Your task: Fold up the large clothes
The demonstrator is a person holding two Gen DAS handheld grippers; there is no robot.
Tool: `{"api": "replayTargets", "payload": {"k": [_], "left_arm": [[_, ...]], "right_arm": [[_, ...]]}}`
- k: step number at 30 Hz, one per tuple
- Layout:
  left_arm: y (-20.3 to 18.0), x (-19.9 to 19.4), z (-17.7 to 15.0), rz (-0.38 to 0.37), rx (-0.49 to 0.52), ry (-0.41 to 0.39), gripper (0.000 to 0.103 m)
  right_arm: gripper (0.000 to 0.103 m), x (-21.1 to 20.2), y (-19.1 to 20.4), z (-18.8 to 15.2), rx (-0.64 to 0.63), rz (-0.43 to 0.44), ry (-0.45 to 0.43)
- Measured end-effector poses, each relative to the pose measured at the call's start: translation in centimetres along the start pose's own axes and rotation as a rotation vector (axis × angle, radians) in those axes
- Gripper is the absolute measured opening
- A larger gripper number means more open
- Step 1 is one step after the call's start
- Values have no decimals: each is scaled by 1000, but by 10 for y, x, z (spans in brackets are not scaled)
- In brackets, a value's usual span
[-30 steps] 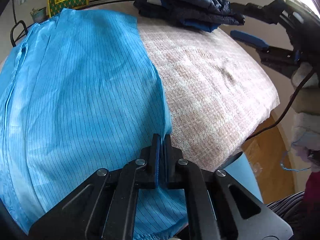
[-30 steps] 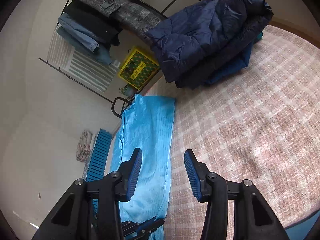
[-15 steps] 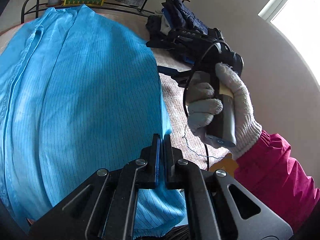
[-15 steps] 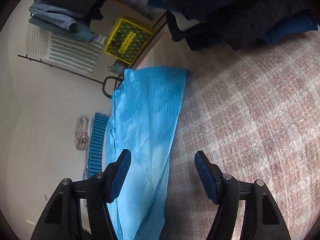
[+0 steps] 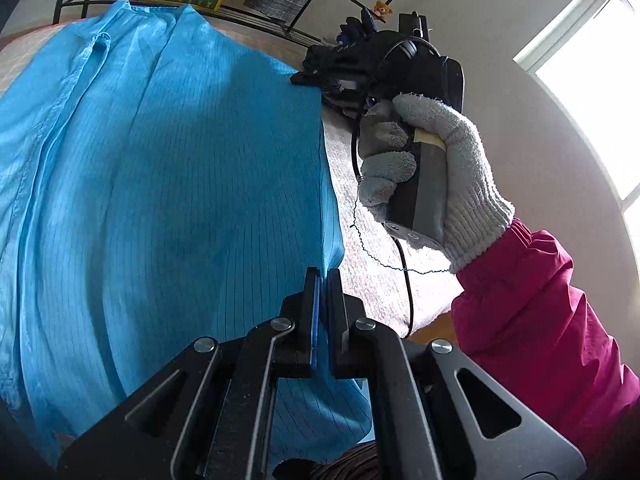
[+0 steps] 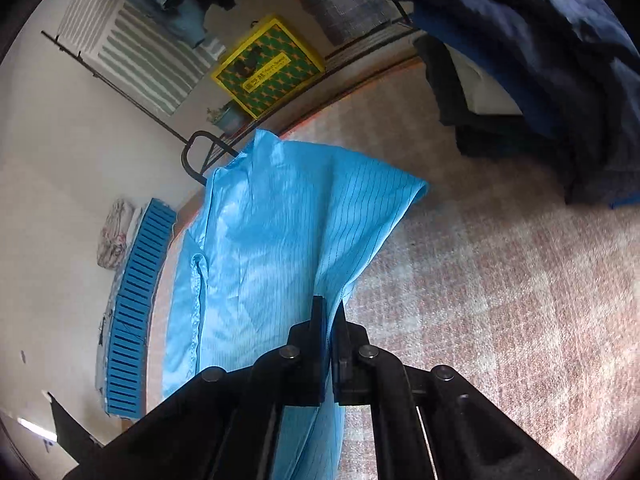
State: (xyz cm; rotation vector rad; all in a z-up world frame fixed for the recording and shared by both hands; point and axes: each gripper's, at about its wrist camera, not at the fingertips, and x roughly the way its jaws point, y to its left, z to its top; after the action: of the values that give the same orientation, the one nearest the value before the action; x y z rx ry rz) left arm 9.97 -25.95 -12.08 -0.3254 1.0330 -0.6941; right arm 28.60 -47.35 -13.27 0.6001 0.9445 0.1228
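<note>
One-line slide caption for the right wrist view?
Right gripper shut on the edge of the blue pinstriped garment, lying on the plaid blanket.

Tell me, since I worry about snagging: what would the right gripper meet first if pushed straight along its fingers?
The blue garment it already pinches; the right gripper would likely just bunch it against the checked cover.

The blue garment (image 5: 168, 184) in my tongs is thin woven cloth with a faint sheen and fine dark pinstripes. My tongs are matt black plastic with bright metal pins; blue pads line them. The bedcover (image 6: 500, 280) is coarse, nubbly pink-and-white weave. My glove (image 5: 452, 168) is rough knitted cotton, my sleeve (image 5: 532, 320) smooth magenta fabric. The dark jacket (image 6: 552, 40) looks quilted, slightly glossy.
</note>
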Motion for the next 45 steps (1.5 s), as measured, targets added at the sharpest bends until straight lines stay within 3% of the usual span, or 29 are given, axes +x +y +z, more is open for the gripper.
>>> {"api": "replayTargets", "payload": {"k": [5,12,26,28,30,34,39,45], "left_arm": [[25,-21,-3,-6,-50,-23,1],[69,-48,-15,8,-144,-47,0],[149,-78,-43,102,-302,-53,0],[152,-81,-47,107,-308,-55,0],[150,-84,-51,111,-301,-57,0],[146,-84,-53,128,-273,-59,0],[143,-91,-60,128,-265,-66,0],[139,-91,-62,149,-240,-62,0]], "right_arm": [[0,4,43,-6,-112,-74,-16],[0,26,105,-19,-253,-111,6],[0,141,212,-70,-512,-186,153],[8,149,219,-73,-518,-155,172],[25,144,218,-71,-483,-74,180],[28,109,214,-64,-406,45,134],[31,45,183,-65,-360,45,85],[31,-10,143,-102,-377,3,110]]}}
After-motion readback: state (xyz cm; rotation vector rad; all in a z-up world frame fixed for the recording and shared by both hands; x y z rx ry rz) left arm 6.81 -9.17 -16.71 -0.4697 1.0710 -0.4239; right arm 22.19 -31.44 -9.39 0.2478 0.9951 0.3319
